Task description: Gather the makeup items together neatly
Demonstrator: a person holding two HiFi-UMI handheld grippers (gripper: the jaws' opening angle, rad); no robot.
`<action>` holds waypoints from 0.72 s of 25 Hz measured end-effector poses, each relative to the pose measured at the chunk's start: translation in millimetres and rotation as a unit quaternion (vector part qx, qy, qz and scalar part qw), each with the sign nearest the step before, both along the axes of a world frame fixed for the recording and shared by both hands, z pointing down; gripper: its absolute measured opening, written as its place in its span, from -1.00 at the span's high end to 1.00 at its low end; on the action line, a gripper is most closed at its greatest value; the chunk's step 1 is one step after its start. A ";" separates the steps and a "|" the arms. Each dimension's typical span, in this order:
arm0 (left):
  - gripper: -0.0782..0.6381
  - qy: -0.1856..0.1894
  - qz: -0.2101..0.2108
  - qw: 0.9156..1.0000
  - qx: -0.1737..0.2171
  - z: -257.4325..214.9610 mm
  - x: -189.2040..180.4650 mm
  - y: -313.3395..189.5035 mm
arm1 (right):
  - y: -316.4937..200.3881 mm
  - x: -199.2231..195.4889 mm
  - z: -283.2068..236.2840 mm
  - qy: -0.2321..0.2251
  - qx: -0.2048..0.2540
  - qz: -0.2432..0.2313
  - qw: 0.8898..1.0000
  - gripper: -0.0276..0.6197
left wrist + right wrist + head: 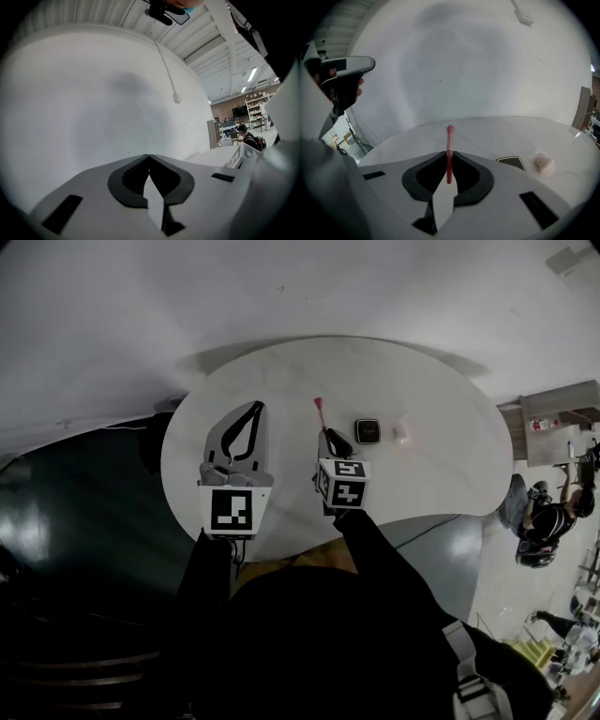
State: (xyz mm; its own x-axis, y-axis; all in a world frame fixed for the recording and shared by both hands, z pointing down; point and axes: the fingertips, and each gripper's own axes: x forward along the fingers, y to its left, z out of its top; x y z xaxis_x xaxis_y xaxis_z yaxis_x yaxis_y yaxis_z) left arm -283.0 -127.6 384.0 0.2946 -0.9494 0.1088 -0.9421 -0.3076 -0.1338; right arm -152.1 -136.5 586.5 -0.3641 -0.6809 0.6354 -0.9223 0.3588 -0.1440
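My right gripper is shut on a thin pink-red makeup stick that juts forward past its tips, raised over the white round table. A small square black compact lies on the table just right of it. A pale pink puff rests further right. My left gripper hovers over the table's left part, its tips touching and nothing between them.
The table's near edge runs just behind the grippers, with dark floor to the left. A person sits beyond the table's right side, near a shelf.
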 end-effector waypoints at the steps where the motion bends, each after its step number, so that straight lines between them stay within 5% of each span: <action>1: 0.73 0.000 0.003 1.000 -0.001 0.5 5.5 -2.5 | 1.0 6.2 2.8 0.001 -0.005 0.004 1.000 0.73; 18: 0.73 -0.019 0.007 0.999 -0.032 18.2 38.3 -1.5 | 14.0 26.9 59.2 -0.020 -0.079 0.021 0.996 0.73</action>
